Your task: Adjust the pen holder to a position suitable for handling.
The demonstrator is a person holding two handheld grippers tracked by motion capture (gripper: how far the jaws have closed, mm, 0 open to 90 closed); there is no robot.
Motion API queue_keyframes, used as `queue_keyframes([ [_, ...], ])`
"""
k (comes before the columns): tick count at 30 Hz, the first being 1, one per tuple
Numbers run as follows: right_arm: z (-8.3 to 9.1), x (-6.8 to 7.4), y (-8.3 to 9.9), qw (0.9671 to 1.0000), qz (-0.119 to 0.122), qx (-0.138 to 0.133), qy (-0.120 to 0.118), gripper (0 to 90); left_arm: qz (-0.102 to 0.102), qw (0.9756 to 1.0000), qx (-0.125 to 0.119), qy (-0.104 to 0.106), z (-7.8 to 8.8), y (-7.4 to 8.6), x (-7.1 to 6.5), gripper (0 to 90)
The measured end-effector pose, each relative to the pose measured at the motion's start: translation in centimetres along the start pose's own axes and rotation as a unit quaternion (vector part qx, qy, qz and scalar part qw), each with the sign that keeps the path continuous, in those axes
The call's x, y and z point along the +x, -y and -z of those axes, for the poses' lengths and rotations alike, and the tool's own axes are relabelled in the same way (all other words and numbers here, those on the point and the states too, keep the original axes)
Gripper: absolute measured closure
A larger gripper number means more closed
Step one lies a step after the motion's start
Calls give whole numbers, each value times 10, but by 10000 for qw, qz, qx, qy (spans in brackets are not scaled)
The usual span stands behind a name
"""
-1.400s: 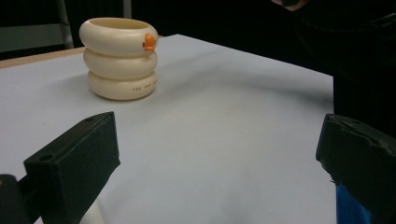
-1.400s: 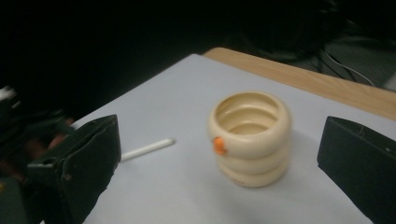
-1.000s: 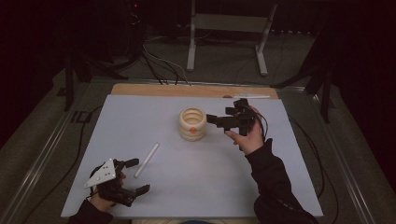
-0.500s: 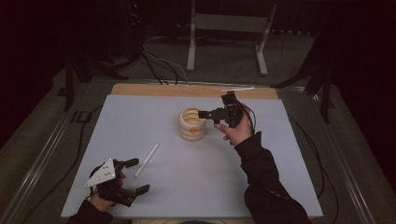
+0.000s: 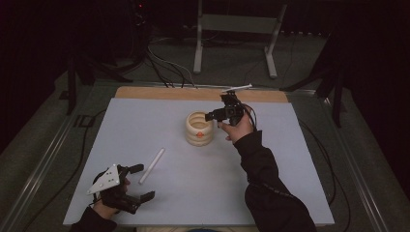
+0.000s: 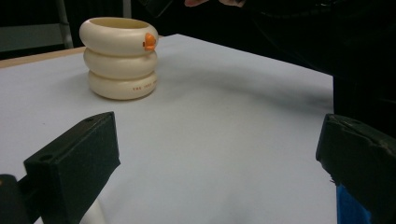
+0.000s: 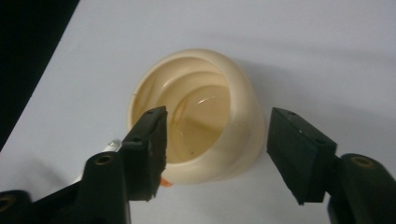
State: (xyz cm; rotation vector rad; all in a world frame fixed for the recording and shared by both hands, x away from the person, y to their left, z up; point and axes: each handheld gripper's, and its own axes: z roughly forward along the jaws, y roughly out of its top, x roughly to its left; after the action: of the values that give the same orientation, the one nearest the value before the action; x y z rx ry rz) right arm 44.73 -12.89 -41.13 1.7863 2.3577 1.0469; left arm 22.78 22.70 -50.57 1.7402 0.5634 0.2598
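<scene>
Two grippers are in use over a pale grey table mat (image 5: 290,159). The right gripper (image 5: 211,116) hangs just above a cream ribbed cup shaped like three stacked rings, with a small orange mark on its side (image 5: 198,128), which stands upright near the middle of the mat toward the far edge. In the right gripper view its jaws straddle the near wall of the cup (image 7: 201,116), one jaw over the hollow and the other outside; they have just been closing, roughly half apart now, and no pad presses on the rim yet. Grasp judged as begun, not completed; lifting or moving the cup remains. The left gripper (image 5: 140,182) rests at the near left corner, jaws wide and holding nothing, just beside a white stick (image 5: 152,165) lying flat, untouched.
</scene>
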Motion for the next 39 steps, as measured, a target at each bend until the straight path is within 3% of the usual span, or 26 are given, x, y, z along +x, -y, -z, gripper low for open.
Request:
queue_keyframes([
  [17, -30, -3, -9, 9981, -248, 418, 390, 506, -2, 10000, -3, 16, 0, 0, 0, 0],
  [25, -41, -2, -9, 9959, -345, 606, 581, 649, -8, 10000, 43, 33, -1, 0, -1, 0],
  [29, -41, 1, -10, 9949, -341, 597, 736, 704, 6, 10000, 18, 17, 0, 0, -1, 0],
  [33, -37, 4, -10, 9942, -189, 562, 893, 716, -14, 10000, 38, 27, -1, 0, 0, 0],
  [39, -25, 1, -7, 9937, -28, 641, 923, 719, -14, 10000, 47, 24, -1, 0, 0, 0],
])
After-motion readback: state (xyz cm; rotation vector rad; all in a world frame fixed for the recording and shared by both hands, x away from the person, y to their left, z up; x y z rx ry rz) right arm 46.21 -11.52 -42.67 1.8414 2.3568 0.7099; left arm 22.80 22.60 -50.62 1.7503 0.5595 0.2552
